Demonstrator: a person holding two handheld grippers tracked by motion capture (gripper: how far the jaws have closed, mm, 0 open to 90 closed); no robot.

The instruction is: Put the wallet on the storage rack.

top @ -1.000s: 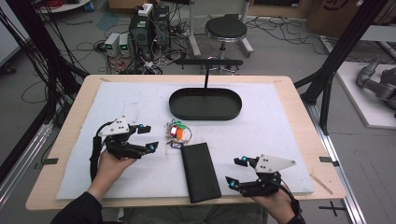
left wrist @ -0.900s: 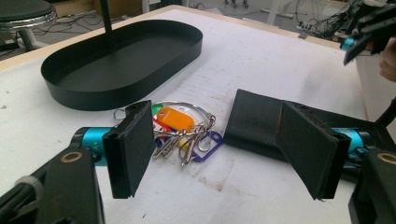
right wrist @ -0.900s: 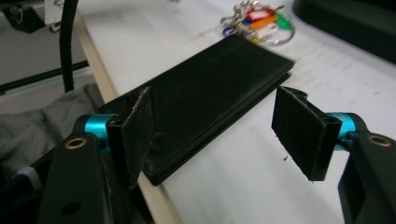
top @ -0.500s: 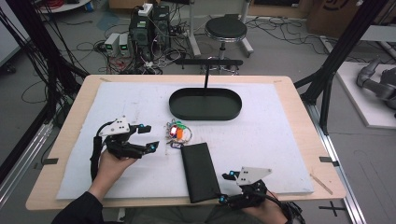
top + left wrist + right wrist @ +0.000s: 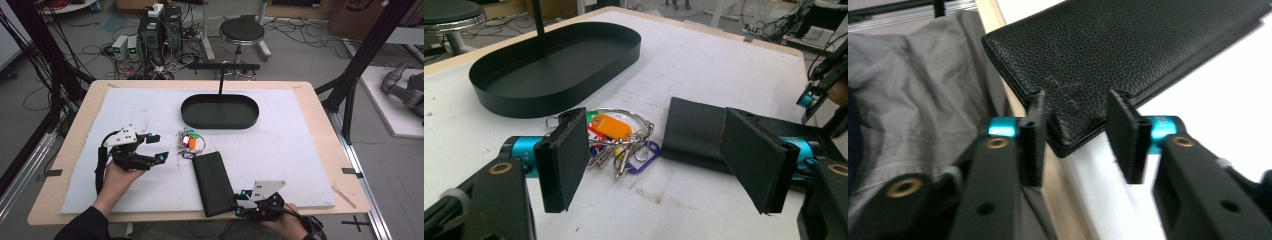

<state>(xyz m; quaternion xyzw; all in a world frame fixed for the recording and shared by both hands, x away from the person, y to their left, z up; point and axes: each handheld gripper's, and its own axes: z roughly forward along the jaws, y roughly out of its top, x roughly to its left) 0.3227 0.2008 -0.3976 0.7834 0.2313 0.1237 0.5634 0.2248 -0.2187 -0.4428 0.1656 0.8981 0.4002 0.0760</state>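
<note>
A black leather wallet (image 5: 214, 182) lies on the white mat, its near end hanging over the table's front edge. My right gripper (image 5: 240, 202) sits level at that near right corner. In the right gripper view the wallet's (image 5: 1128, 50) corner lies between the jaws of my right gripper (image 5: 1075, 135). They have just been closing, and a gap still stands between them; I see no pad pressing. A bunch of keys (image 5: 189, 144) with coloured tags lies just beyond the wallet. My left gripper (image 5: 161, 147) hovers open to its left, facing the keys (image 5: 616, 137) and the wallet (image 5: 694, 132).
A black oval tray (image 5: 220, 120) with an upright post stands at the back middle of the white mat (image 5: 300, 150). Grey cloth on the person's lap (image 5: 908, 100) shows below the table edge. A stool (image 5: 242, 30) and cables stand beyond the table.
My right gripper has dropped toward the table's front edge and shifted left to the wallet's near corner, and its jaws have narrowed around that corner. The left gripper has kept still.
</note>
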